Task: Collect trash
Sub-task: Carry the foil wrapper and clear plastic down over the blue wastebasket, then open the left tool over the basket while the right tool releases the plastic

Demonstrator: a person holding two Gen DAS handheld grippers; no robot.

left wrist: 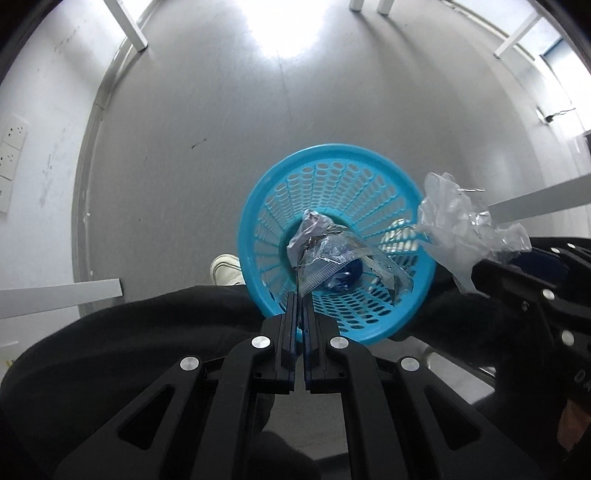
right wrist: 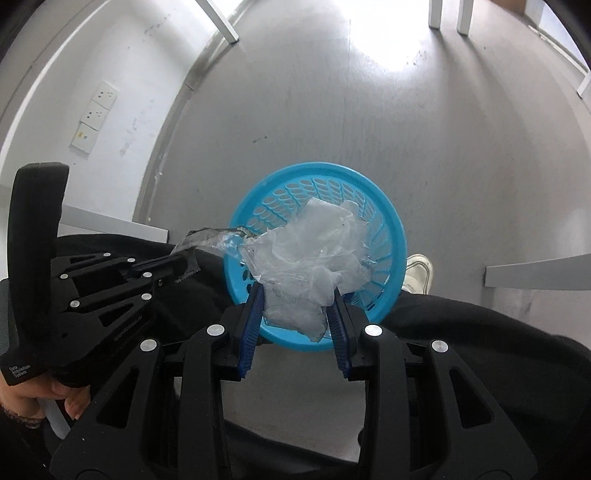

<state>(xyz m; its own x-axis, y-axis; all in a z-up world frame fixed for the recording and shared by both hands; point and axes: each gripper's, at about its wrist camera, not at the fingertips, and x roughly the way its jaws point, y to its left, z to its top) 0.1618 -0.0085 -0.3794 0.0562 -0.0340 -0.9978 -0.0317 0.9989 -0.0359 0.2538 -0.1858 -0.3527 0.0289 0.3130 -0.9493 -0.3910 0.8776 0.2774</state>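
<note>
You are working in a plain office-type room, showing a grey floor [left wrist: 221, 110], white table legs [left wrist: 129, 26], wall sockets [right wrist: 96, 114] and a blue wastebasket [left wrist: 332, 243].

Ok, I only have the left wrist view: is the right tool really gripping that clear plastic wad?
Observer: Yes. In the right wrist view the wad is pinched between the right tool's blue pads, which stand apart around it.
Operator: Is it over the basket?
Observer: From there it hangs in front of the basket's opening and hides most of it.
Operator: And my left tool, seen from outside?
Observer: The left tool is shut on the wrapper, whose far end reaches the basket's rim.
</note>
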